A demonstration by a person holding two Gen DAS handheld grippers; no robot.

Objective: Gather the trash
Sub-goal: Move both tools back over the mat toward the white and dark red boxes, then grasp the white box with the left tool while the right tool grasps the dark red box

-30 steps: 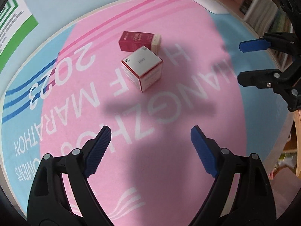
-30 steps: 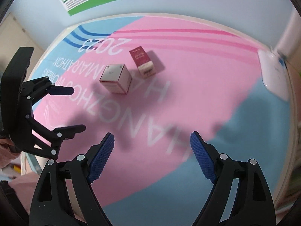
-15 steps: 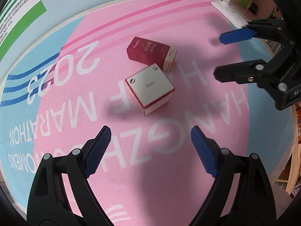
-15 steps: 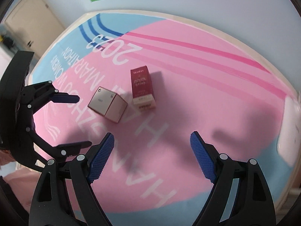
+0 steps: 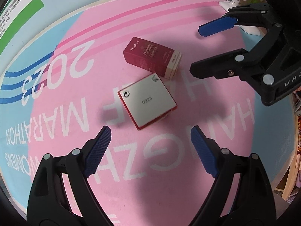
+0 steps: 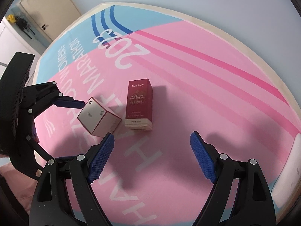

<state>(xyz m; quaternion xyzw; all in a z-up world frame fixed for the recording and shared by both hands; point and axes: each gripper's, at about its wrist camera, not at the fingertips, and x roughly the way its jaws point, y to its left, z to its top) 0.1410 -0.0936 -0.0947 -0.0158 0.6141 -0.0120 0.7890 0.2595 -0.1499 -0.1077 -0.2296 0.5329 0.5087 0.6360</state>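
Trash boxes, white cube (image 5: 147,104) and red carton (image 5: 152,57): we judge them light, crushable cardboard, best pinched across flat sides; left gripper (image 5: 150,146) and right gripper (image 6: 152,157) gape wide, empty.

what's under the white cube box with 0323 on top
The white cube box sits on the pink part of the printed marathon mat, over its white lettering. The letters beneath it are covered. The dark red carton lies beside it, not under.

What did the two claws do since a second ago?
Both claws came closer to the boxes: the left claw toward the white box, the right claw toward the red box. Nothing was grabbed. Both stayed open, and the boxes stayed put on the pink mat.
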